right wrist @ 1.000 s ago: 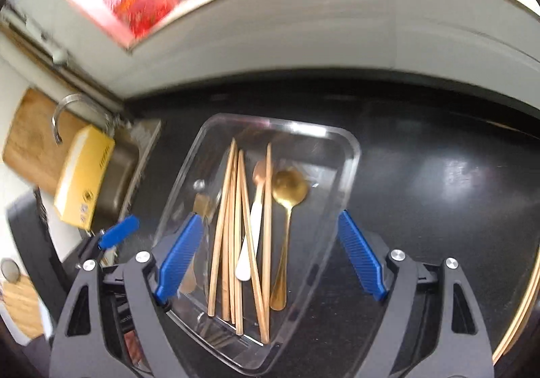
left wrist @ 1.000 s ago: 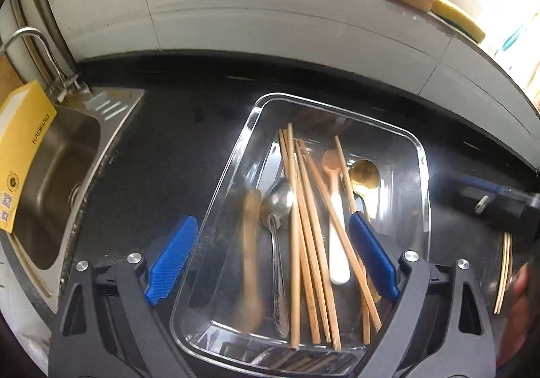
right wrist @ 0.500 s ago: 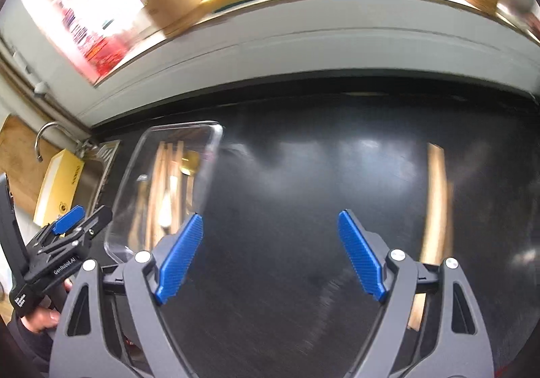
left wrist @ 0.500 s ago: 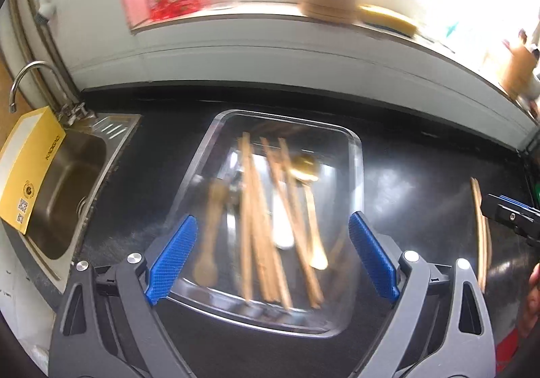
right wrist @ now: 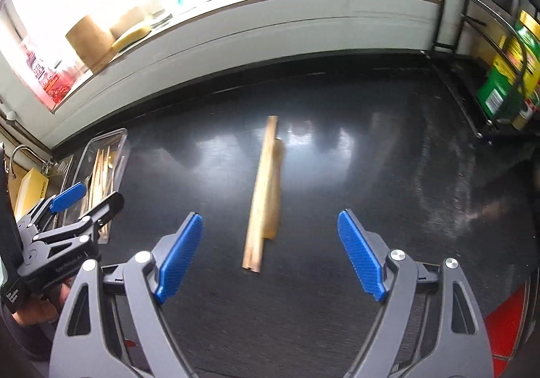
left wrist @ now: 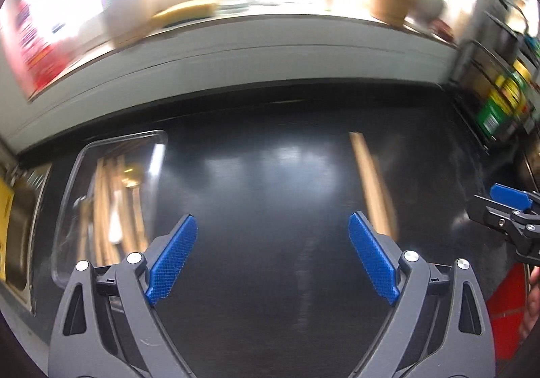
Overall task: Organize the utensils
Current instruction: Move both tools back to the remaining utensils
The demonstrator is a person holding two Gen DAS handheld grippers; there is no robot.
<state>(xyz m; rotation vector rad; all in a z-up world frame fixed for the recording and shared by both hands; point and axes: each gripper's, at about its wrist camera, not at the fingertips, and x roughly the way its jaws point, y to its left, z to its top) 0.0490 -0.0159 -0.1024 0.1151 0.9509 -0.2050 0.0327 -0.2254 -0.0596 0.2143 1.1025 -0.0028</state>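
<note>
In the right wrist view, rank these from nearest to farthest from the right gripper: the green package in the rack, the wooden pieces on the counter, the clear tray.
From the right gripper:
1. Wooden pieces, straight ahead between the open jaws, lying on the black counter.
2. Clear tray, far left, beside the sink.
3. Green package, far right, in the wire rack.

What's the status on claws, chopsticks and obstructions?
Left claw and right claw open, both empty. Chopsticks loose on the counter, ahead of the right claw. Tray off to the left. Nothing blocking.
</note>
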